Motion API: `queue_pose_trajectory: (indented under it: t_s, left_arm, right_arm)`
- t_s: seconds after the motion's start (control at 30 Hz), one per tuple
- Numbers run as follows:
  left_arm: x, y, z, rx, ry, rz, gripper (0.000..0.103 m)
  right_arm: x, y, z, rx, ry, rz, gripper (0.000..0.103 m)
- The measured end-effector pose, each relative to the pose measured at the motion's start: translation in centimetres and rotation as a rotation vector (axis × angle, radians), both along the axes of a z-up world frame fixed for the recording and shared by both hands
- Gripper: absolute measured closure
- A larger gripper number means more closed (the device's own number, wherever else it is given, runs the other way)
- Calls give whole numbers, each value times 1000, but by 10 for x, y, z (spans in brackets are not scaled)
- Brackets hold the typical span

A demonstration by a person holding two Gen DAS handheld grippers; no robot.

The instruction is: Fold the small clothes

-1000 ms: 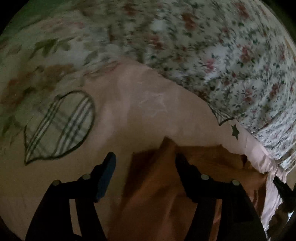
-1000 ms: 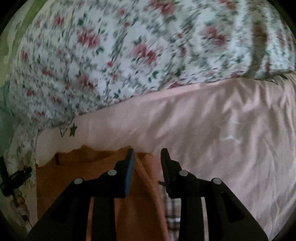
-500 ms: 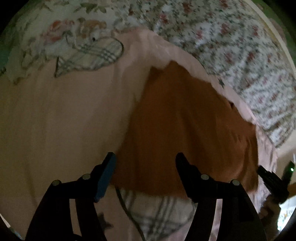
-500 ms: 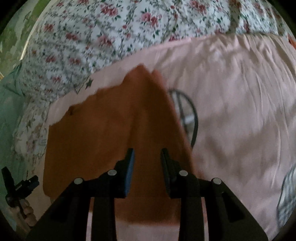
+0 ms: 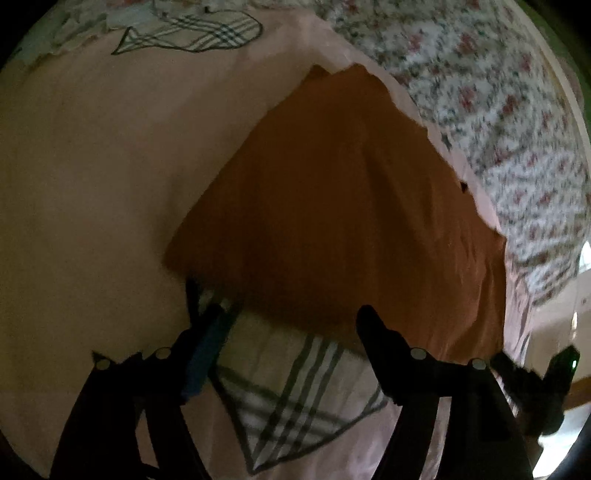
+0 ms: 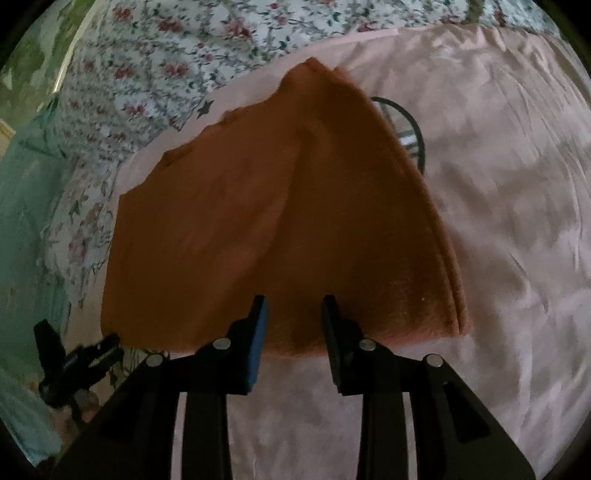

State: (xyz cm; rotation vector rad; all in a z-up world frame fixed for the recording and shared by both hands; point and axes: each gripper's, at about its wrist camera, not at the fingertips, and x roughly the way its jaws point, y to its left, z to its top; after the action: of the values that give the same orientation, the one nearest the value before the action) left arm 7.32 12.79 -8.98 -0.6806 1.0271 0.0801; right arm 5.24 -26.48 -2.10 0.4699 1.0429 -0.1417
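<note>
At the far left of the left wrist view a plaid fish patch [image 5: 192, 31] sits on the pink sheet [image 5: 85, 177] of the bed, well apart from the work. The left gripper [image 5: 291, 328] has just been opening; its fingers [image 5: 207, 347] stand wide and released, with nothing between them but the near hem of the cloth [image 5: 332, 206] and a second plaid patch [image 5: 295, 391] below. The cloth, an orange garment, lies flat on the sheet, already doubled, its far corner close to the floral cover [image 5: 498, 110]. In the right wrist view the same cloth [image 6: 280, 221] shows stacked edges along its right side, with a dark ring [image 6: 413, 129] on the sheet peeking out beyond it. The right gripper [image 6: 293, 317] hovers at the near hem, fingers [image 6: 258, 325] narrowly parted and gripping nothing that I can see, though the gap is small. The step in hand looks like letting go after laying a fold and readying the next. To do it well, I would lift both grippers straight clear so the fingers do not drag the top layer, check that the right-side edges stay aligned, then pinch both near corners through all layers before carrying them over evenly.
</note>
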Motion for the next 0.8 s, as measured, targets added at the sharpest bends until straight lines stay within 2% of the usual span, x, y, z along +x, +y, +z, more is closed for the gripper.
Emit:
queue_pose_trajectory:
  t_s: [0.17, 0.43, 0.47, 0.5, 0.57, 0.6, 0.63, 0.8]
  left_arm:
    - [19, 11, -4, -25, -17, 79, 26]
    - [48, 19, -3, 8, -35, 157, 24]
    - [49, 20, -3, 14, -37, 163, 29]
    - [53, 20, -2, 28, -36, 170, 38]
    - [58, 20, 0, 47, -42, 165, 61]
    - [61, 19, 2, 37, -54, 146, 80]
    - [63, 18, 5, 34, -62, 134, 88]
    - [72, -29, 50, 149, -145, 6, 92]
  right_arm:
    - [4, -6, 4, 10, -2, 11, 69]
    - [14, -25, 2, 12, 9, 14, 68]
    - [15, -29, 2, 14, 11, 12, 68]
    - [16, -31, 1, 14, 14, 11, 68]
    - [18, -36, -2, 17, 21, 11, 68]
    - [19, -38, -2, 18, 22, 12, 68]
    - [20, -39, -2, 20, 21, 10, 68]
    - [24, -45, -1, 30, 5, 27, 68]
